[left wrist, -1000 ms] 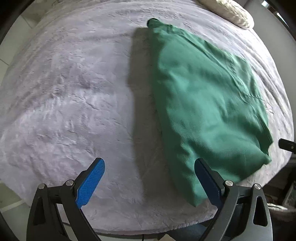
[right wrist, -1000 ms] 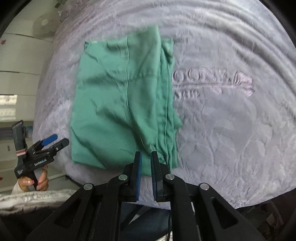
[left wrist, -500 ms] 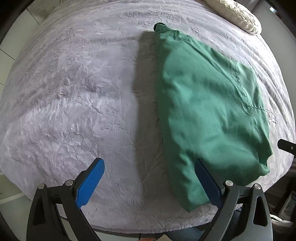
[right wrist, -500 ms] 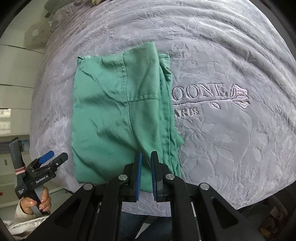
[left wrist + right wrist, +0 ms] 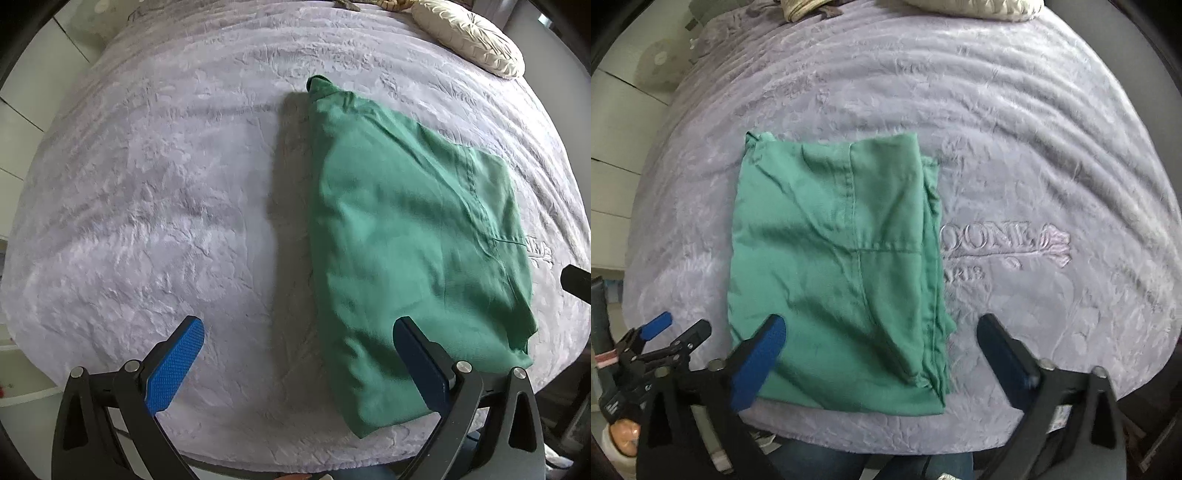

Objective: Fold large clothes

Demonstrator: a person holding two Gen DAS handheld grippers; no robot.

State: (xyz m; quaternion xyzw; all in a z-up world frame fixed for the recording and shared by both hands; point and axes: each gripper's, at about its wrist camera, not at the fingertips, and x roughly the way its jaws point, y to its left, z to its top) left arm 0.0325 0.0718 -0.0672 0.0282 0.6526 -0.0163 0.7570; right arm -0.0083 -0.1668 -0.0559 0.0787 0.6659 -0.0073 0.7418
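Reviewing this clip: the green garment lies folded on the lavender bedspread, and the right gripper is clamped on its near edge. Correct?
Not quite. The green garment does lie folded on the lavender bedspread, but the right gripper is not clamped on it: the right wrist view shows its jaws opening wide above the cloth, pads pressing nothing.

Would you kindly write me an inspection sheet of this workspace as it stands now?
Surface: lilac quilted bedspread with embroidered lettering, partly covered by the garment.
Job's things: green garment lying folded into a flat rectangle, some creases.
Clutter: cream cushion at the far edge.
Grippers: left gripper with jaws wide apart, nothing between them; right gripper with jaws opening above the garment, pads not touching it.
Cables: nothing seen.
Surroundings: white panelled wall beside the bed.
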